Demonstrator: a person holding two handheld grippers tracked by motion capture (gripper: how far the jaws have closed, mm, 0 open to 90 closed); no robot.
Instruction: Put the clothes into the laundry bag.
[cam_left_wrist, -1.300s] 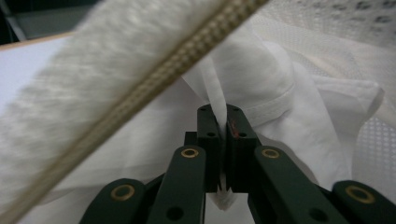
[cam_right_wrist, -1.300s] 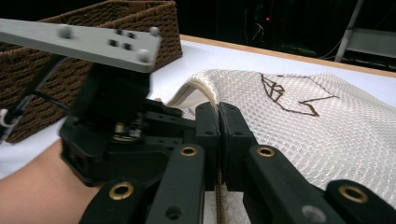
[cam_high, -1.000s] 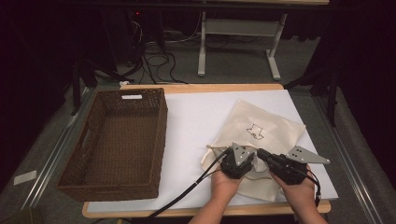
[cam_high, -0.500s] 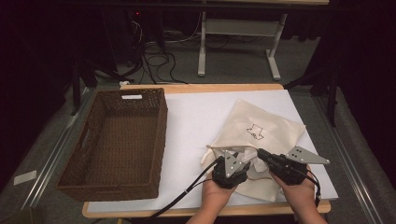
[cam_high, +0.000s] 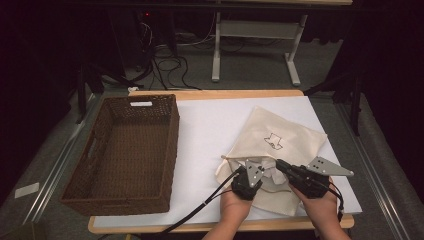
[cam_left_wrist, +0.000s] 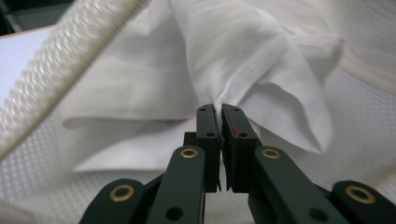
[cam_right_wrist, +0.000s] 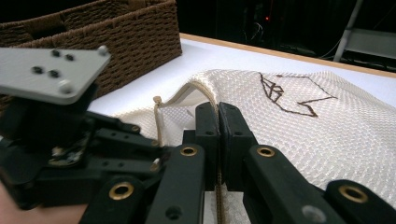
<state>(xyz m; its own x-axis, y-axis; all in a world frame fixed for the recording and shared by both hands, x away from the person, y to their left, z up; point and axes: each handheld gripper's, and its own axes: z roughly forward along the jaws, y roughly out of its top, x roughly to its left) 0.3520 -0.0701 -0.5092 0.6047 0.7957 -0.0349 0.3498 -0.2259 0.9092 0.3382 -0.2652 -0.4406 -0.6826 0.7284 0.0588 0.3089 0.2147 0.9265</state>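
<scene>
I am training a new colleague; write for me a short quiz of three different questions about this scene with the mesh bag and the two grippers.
1. True or false: the left gripper is shut on white cloth coming out of the mesh bag.
2. What does the right gripper clamp?
A. the basket rim
B. the edge of the bag at its opening
C. the table edge
3. Fill in: the wicker basket stands at the ______ side of the table in the high view.

Key: 1 true; 2 B; 3 left. The left jaws have just been closing, with the cloth between them.
</scene>
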